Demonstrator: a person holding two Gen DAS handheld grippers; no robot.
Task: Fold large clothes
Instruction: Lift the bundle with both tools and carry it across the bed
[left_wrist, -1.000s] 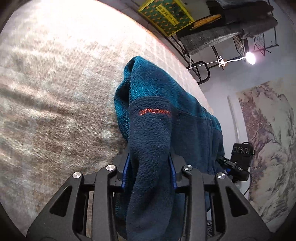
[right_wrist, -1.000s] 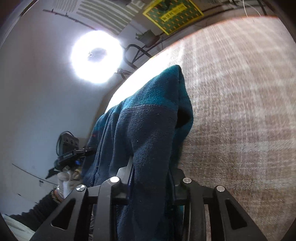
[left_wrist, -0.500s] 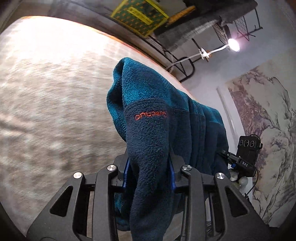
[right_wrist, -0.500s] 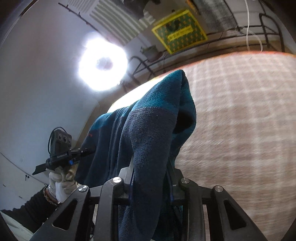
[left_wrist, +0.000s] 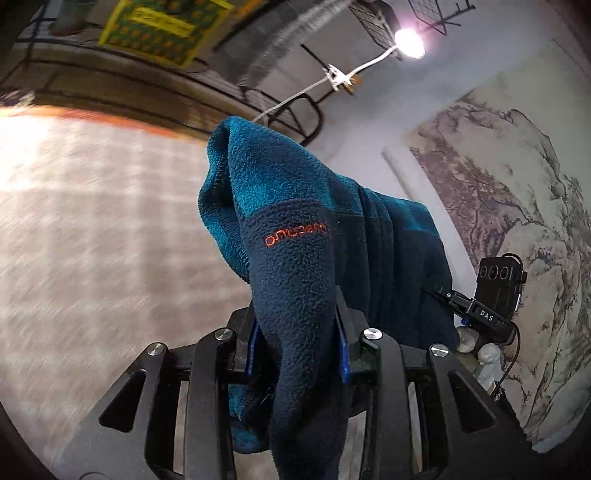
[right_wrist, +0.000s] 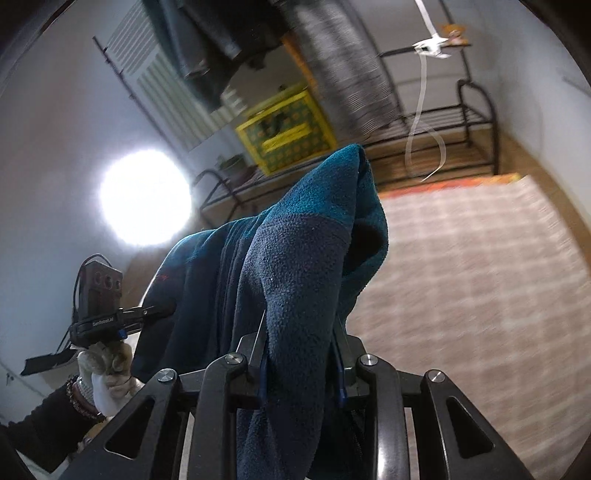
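A dark navy and teal fleece jacket (left_wrist: 291, 266) with a small orange logo hangs in the air, stretched between both grippers. My left gripper (left_wrist: 297, 343) is shut on one bunched corner of it, the cloth draped over the fingers. In the right wrist view the same fleece jacket (right_wrist: 295, 266) is pinched by my right gripper (right_wrist: 301, 354), which is shut on the other corner. The other gripper (left_wrist: 495, 295) shows past the cloth at right in the left wrist view, and the left one (right_wrist: 99, 299) shows at left, held by a white-gloved hand (right_wrist: 107, 373).
A beige checked rug (left_wrist: 92, 229) with an orange edge lies below. Beyond it stand a black metal rack (right_wrist: 443, 122), a yellow-green patterned box (right_wrist: 288, 133) and hanging clothes. A bright round lamp (right_wrist: 146, 197) and a wall painting (left_wrist: 517, 206) flank the space.
Both grippers have risen and tilted up with the fleece still held, so the rug's far edge, the rack and the wall now show. The jacket hangs higher off the rug.
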